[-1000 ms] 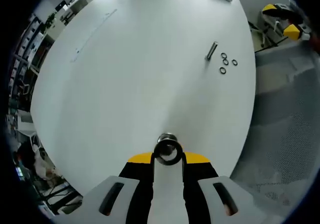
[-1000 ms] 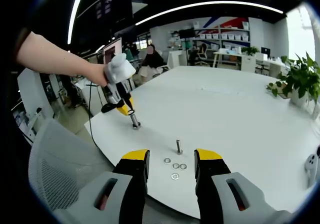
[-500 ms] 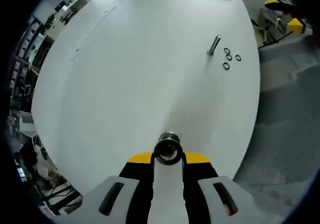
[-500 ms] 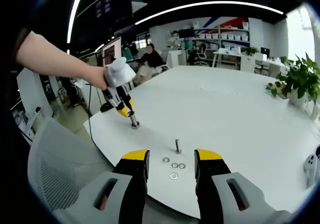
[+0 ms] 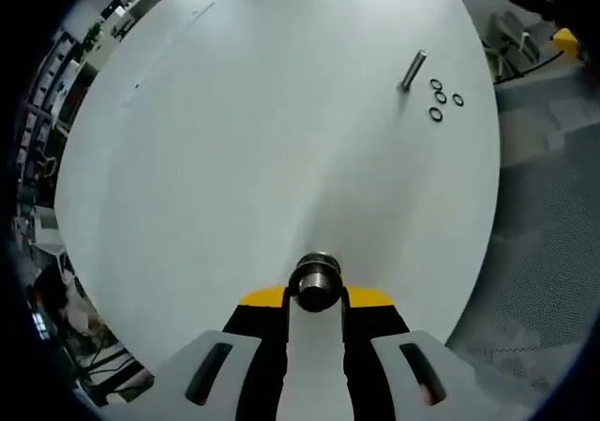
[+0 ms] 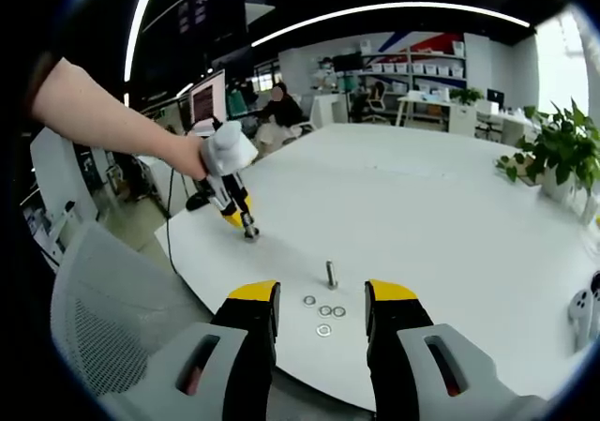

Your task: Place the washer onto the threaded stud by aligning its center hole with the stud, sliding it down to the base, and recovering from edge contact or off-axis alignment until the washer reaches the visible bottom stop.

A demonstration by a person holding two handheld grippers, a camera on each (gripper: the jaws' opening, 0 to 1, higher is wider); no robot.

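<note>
A short metal stud (image 5: 318, 280) with a ring-shaped top stands near the white table's edge (image 5: 234, 158), and my left gripper (image 5: 317, 295) is shut on it. From the right gripper view, a hand holds that left gripper (image 6: 234, 207) tilted over the same stud (image 6: 249, 232). A second threaded stud (image 6: 331, 273) stands upright farther along the table, with several loose washers (image 6: 325, 311) beside it. In the left gripper view this stud (image 5: 412, 69) and the washers (image 5: 440, 97) lie far off at the upper right. My right gripper (image 6: 322, 320) is open just short of the washers, holding nothing.
A grey mesh chair (image 6: 103, 318) stands at the table's near edge on the left. A potted plant (image 6: 555, 154) and a white controller (image 6: 583, 313) sit on the table's right side. Desks and a seated person are in the room behind.
The left gripper has tipped and shifted slightly with its stud, so the far stud and washers slid up and right in its view. The right gripper has barely moved.
</note>
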